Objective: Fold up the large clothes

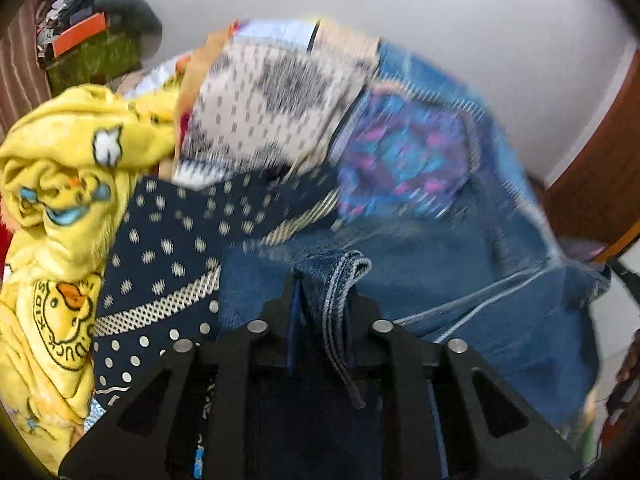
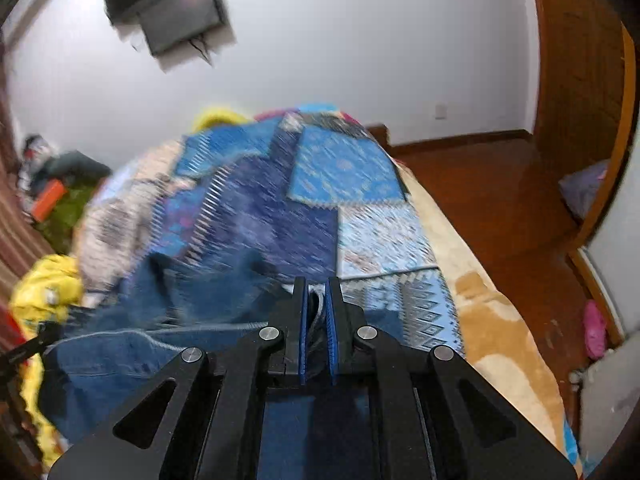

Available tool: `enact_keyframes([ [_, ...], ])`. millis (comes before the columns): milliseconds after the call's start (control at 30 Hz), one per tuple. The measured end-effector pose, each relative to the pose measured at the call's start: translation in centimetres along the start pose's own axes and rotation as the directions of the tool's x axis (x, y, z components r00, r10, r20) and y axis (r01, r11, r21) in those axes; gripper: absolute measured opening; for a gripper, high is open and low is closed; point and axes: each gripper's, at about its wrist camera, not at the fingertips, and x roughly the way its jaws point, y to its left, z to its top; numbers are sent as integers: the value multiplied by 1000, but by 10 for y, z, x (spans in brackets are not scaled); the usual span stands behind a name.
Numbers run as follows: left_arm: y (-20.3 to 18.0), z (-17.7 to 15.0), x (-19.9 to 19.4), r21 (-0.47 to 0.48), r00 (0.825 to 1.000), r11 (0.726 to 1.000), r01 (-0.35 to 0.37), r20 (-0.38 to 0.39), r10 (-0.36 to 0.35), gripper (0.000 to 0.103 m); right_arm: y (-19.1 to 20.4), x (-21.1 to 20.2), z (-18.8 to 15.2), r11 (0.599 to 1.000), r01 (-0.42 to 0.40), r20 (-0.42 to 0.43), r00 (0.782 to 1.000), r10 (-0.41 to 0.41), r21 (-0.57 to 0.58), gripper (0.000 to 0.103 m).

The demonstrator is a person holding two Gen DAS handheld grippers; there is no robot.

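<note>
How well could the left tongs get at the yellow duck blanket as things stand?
Probably not right away. The left tongs are shut on a hem of the jeans, so they would have to let go first. Otherwise the way looks free: the yellow duck blanket lies uncovered beside the navy dotted cloth.

Blue jeans (image 1: 460, 280) lie rumpled across the patchwork bedspread (image 2: 360, 200), hems lifted.

Left side crowded, right side open
Yellow blanket (image 1: 60, 184) and dotted navy cloth (image 1: 168, 248) heap left; patterned quilt (image 2: 372, 232) lies flat toward wooden floor (image 2: 488, 200).
</note>
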Motion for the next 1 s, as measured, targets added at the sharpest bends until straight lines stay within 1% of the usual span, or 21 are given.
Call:
enact_keyframes([
  [33,0,-1,1,3,1000,1000,3,-2,-3,22,-1,0,-2,1000,3,7,1000,-3,0,8],
  [100,3,0,-6,-2,1000,1000,4,10,-4,36,-3,-6,-7,1000,4,23,1000,-4,-1,8],
  [133,3,2,-9,-3,1000,1000,0,16,0,40,-3,-10,-7,1000,-5,32,999,5,-3,8],
  [200,5,8,-25,-3,999,1000,-5,51,5,43,1,-21,-7,1000,-27,39,999,28,-13,9],
  [233,5,11,-36,4,997,1000,-6,72,6,45,4,-24,-5,999,-43,37,998,44,-22,13],
  [267,4,14,-47,18,996,1000,-10,90,8,52,10,-27,-2,997,-68,33,997,69,-36,22],
  [300,2,15,-60,32,994,999,-9,110,5,59,19,-31,-1,994,-96,27,995,98,-59,28],
  [333,1,15,-66,41,992,999,-5,122,0,61,27,-32,-2,990,-119,25,992,121,-81,44],
  [367,-1,13,-76,56,990,998,1,140,-9,67,36,-38,-4,983,-143,29,989,147,-110,55],
  [400,-3,10,-83,73,989,997,3,146,-14,74,49,-47,-8,975,-164,40,984,172,-152,60],
  [433,-7,9,-85,85,990,996,2,144,-14,78,55,-47,-10,970,-171,41,983,180,-172,72],
  [467,-11,3,-88,106,991,994,0,134,-14,84,68,-52,-16,961,-190,37,979,201,-201,88],
  [533,-21,-6,-87,154,995,988,-2,99,-14,86,82,-52,-25,946,-235,13,970,244,-226,97],
  [600,-32,-20,-80,211,999,977,17,47,-27,86,98,-47,-38,927,-285,-48,958,282,-242,97],
  [667,-45,-34,-68,233,998,971,62,-29,-57,87,110,-33,-50,915,-321,-127,946,298,-245,98],
  [733,-59,-45,-52,255,992,961,109,-97,-86,86,116,-19,-57,912,-332,-175,939,296,-240,98],
  [800,-70,-51,-39,288,986,948,134,-133,-99,86,119,-2,-66,916,-318,-225,937,266,-243,98],
  [833,-74,-52,-32,303,986,944,132,-141,-93,86,117,3,-69,919,-311,-244,936,252,-243,98],
  [867,-76,-51,-22,311,987,943,115,-140,-74,86,114,13,-73,922,-301,-268,934,234,-243,98],
  [933,-73,-47,-11,300,988,949,96,-141,-55,86,102,22,-77,931,-282,-287,934,211,-233,98],
  [1000,-58,-36,1,234,988,969,78,-148,-43,86,86,26,-78,940,-269,-294,934,202,-211,98],
])
